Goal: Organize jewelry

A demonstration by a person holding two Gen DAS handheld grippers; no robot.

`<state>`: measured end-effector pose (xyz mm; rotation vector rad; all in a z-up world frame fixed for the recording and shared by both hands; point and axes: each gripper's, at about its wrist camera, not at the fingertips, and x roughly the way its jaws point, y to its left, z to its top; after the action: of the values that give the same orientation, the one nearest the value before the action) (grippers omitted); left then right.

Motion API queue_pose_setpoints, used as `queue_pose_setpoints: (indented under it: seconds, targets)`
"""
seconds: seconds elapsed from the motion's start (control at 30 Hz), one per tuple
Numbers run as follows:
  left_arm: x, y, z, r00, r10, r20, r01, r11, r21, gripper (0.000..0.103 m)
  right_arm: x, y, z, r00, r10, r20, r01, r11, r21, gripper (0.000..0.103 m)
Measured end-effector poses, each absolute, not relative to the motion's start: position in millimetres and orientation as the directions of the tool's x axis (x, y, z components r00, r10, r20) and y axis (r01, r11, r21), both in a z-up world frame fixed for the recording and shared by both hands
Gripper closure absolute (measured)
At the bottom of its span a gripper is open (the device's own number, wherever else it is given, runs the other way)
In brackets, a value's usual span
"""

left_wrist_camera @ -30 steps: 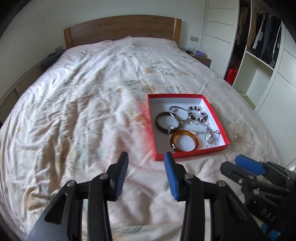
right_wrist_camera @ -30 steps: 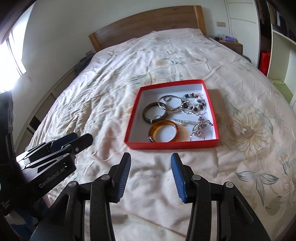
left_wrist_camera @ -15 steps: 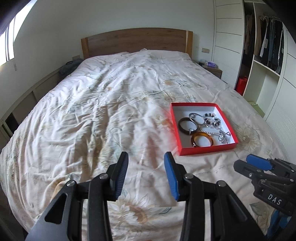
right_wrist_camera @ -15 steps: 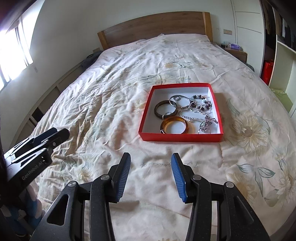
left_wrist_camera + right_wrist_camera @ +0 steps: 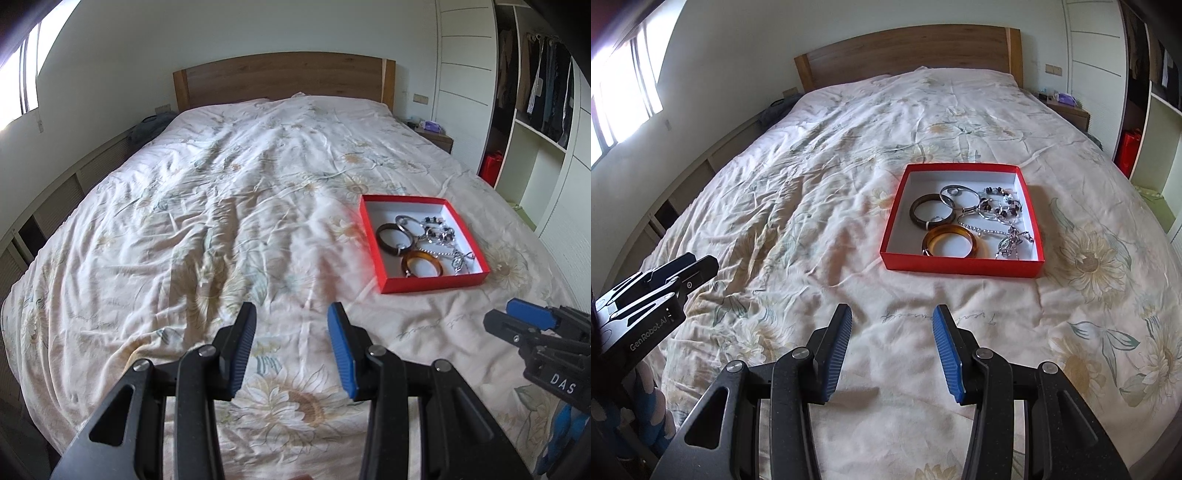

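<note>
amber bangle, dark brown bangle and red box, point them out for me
amber bangle [image 5: 950, 242], right wrist view, on its near band
dark brown bangle [image 5: 916, 218], right wrist view, on its left band
red box [image 5: 960, 265], right wrist view, on its near wall

Both wrist views face headboard [image 5: 284, 79], sharing red box [image 5: 962, 264].

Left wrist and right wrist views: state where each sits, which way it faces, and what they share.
Left wrist: on the left hand-held gripper, facing down the bed toward the headboard; right hand-held gripper at its right edge.
Right wrist: on the right hand-held gripper, facing likewise; left hand-held gripper at its left edge.
Shared: red box of jewelry.
</note>
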<state>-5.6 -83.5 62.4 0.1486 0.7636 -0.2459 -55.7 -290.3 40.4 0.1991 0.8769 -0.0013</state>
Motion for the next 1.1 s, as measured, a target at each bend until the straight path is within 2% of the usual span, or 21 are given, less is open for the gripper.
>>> queue_pose_setpoints:
  seconds: [0.07, 0.17, 0.27, 0.4, 0.53, 0.6, 0.67, 1.1]
  targets:
    - [-5.3, -81.3, 57.2, 0.689, -0.157, -0.707, 0.27, 0.962, 0.049, 0.065, -56.0, -289.4, 37.0, 0.637, 0.073, -0.767, 0.085, 0.983, 0.164, 0.056]
    - [-4.3, -77.2, 47.2, 0.67, -0.145, -0.728, 0.266, 0.963, 0.053, 0.065, -56.5, -287.6, 29.2, 0.628, 0.052, -0.777, 0.091, 0.986, 0.14, 0.047]
    - [-4.3, -73.3, 38.9, 0.655, -0.13, -0.744, 0.256, 0.965, 0.057, 0.065, -56.4, -286.5, 19.6, 0.611, 0.041, -0.791, 0.1, 0.987, 0.128, 0.045]
    - [-5.5, -71.8, 33.6, 0.649, -0.118, -0.752, 0.251, 0.966, 0.065, 0.065, -57.6, -287.9, 11.7, 0.599, 0.025, -0.8, 0.115, 0.986, 0.116, 0.034]
    - [-5.8, -71.2, 29.8, 0.641, -0.117, -0.759, 0.252, 0.966, 0.065, 0.065, -57.6, -290.4, 6.9, 0.592, 0.003, -0.806, 0.136, 0.985, 0.104, 0.029]
    - [-5.7, -71.1, 28.7, 0.638, -0.116, -0.761, 0.254, 0.965, 0.066, 0.065, -57.7, -292.8, 5.1, 0.591, -0.008, -0.806, 0.149, 0.984, 0.099, 0.018]
    - [-6.3, -71.3, 27.4, 0.636, -0.116, -0.763, 0.257, 0.964, 0.067, 0.065, -58.5, -295.1, 3.9, 0.591, -0.018, -0.806, 0.162, 0.982, 0.098, 0.015]
    - [-7.7, -70.9, 24.1, 0.628, -0.116, -0.769, 0.259, 0.963, 0.067, 0.065, -60.7, -300.1, 0.3, 0.587, -0.027, -0.809, 0.191, 0.976, 0.106, 0.012]
